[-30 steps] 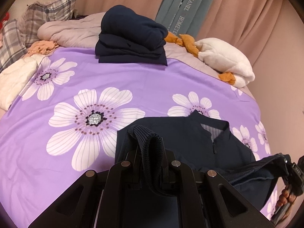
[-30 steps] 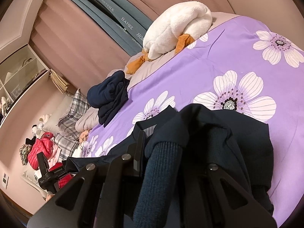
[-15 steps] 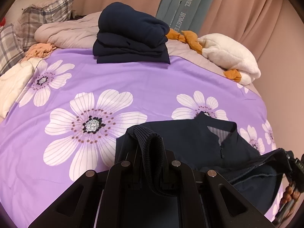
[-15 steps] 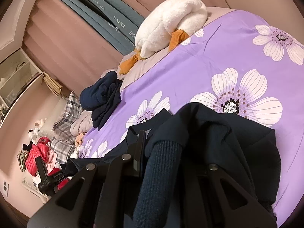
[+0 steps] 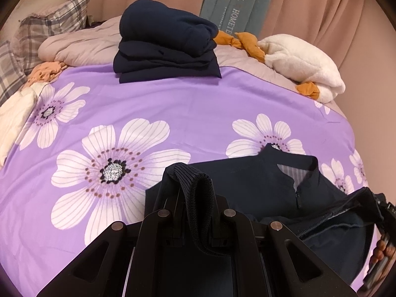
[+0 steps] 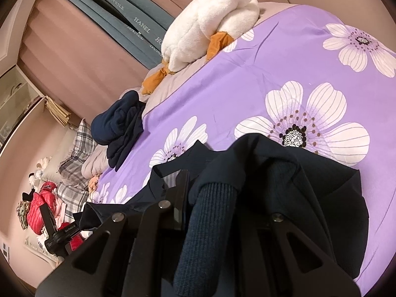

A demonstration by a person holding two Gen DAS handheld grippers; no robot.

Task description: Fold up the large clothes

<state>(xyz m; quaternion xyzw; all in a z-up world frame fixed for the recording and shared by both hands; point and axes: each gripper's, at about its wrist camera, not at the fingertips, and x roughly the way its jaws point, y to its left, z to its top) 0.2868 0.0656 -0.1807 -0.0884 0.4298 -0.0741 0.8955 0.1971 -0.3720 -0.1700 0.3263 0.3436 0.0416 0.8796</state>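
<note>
My left hand-held gripper (image 5: 194,212) and right hand-held gripper (image 6: 212,212) each pinch a ribbed cuff of the dark navy zip-collar jacket (image 5: 247,183), purple floral bed (image 5: 173,109) ahead.

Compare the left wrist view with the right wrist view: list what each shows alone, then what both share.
Only the left wrist view: the peach cloth and cream blanket at the bed's left edge, and the jacket's open zipper edge.

Only the right wrist view: the red puffer jacket and the shelf beyond the bed.

Both: the navy jacket with a ribbed cuff between each gripper's fingers, the folded navy stack, the white plush duck, the plaid pillows and the purple flowered cover.
</note>
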